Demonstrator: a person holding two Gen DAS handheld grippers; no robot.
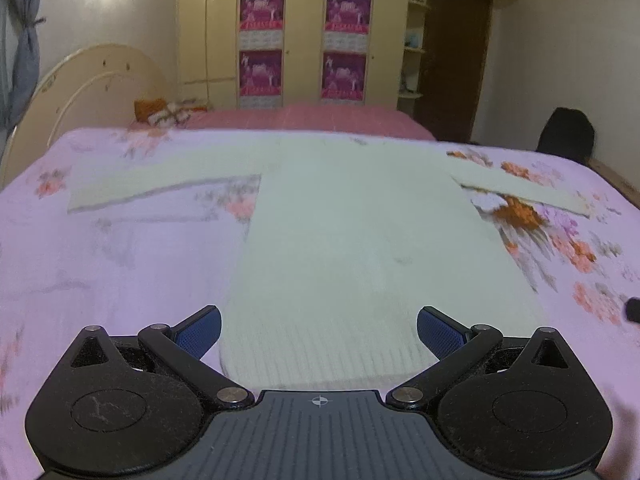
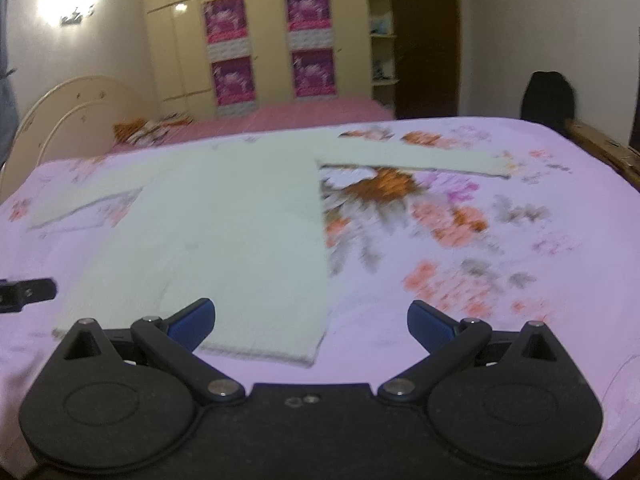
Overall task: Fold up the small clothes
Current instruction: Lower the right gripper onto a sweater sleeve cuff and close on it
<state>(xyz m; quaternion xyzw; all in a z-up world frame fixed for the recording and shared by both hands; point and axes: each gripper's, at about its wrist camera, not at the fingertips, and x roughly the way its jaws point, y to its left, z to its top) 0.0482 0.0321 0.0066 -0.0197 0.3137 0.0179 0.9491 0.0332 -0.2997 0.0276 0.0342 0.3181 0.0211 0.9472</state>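
Observation:
A cream knitted sweater (image 1: 352, 232) lies flat on the pink floral bedspread (image 1: 120, 264), hem toward me, both sleeves spread out to the sides. My left gripper (image 1: 319, 330) is open and empty, just above the hem, its blue pads on either side of it. In the right wrist view the sweater (image 2: 224, 232) lies left of centre, its right sleeve (image 2: 412, 158) stretched out. My right gripper (image 2: 311, 322) is open and empty over the hem's right corner. The left gripper's tip (image 2: 28, 292) shows at the left edge.
A second bed with a pink cover (image 1: 304, 118) and cushions (image 1: 168, 112) stands behind. A wardrobe with purple posters (image 1: 304, 40) lines the far wall. A dark chair (image 1: 566, 132) stands at the right, next to a brown door (image 1: 452, 60).

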